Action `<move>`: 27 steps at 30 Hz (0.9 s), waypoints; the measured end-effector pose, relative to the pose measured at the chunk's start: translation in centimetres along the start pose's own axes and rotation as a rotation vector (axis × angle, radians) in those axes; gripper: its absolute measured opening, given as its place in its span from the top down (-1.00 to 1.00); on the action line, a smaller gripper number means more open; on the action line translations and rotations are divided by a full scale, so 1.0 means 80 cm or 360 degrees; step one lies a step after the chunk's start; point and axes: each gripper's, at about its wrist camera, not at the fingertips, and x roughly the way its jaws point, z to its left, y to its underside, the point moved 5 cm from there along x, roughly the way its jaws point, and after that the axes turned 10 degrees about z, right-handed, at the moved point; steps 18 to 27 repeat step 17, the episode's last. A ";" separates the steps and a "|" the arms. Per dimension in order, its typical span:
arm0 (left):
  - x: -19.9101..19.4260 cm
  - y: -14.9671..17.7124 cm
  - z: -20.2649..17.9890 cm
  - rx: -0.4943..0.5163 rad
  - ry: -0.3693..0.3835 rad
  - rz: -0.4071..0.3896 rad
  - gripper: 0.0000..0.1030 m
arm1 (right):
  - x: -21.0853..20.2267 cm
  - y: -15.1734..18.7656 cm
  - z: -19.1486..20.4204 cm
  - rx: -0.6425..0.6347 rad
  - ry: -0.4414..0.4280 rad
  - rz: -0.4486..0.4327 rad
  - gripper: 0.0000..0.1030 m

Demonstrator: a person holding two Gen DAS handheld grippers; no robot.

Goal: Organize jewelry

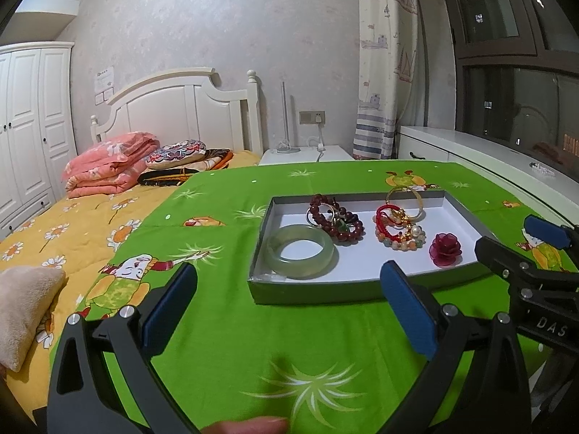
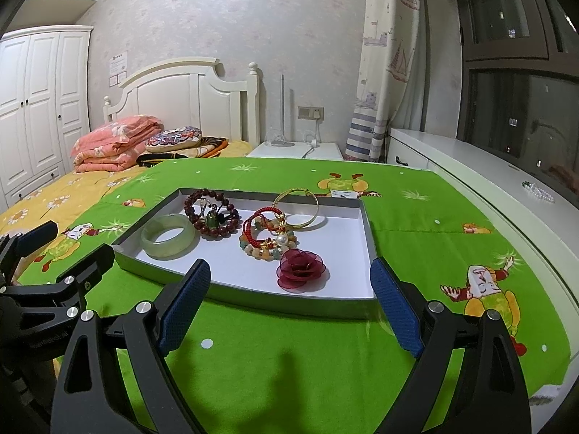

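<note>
Inside a shallow grey tray with a white floor, on a green cartoon-print cloth, lies the jewelry: one pale green jade bangle, one dark red bead bracelet, one gold bangle, one tangle of red cord and pastel beads, and one burgundy fabric rose. All five pieces sit ahead of both grippers, touching neither. The left gripper hangs short of the tray's near wall, its blue pads spread wide. The right gripper is likewise spread and empty. Only the left view shows a fingertip at the bottom edge; only the right view shows the rose close between its fingers.
</note>
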 end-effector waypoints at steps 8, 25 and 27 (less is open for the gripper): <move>0.000 0.006 0.001 -0.0025 0.0023 -0.0021 -0.90 | 0.000 0.001 0.000 -0.0013 -0.0005 0.0007 -0.63; 0.029 -0.022 0.044 -0.0061 0.0025 0.0231 -0.91 | 0.015 -0.016 -0.056 0.0023 0.0041 0.0123 -0.63; 0.029 -0.022 0.044 -0.0061 0.0025 0.0231 -0.91 | 0.015 -0.016 -0.056 0.0023 0.0041 0.0123 -0.63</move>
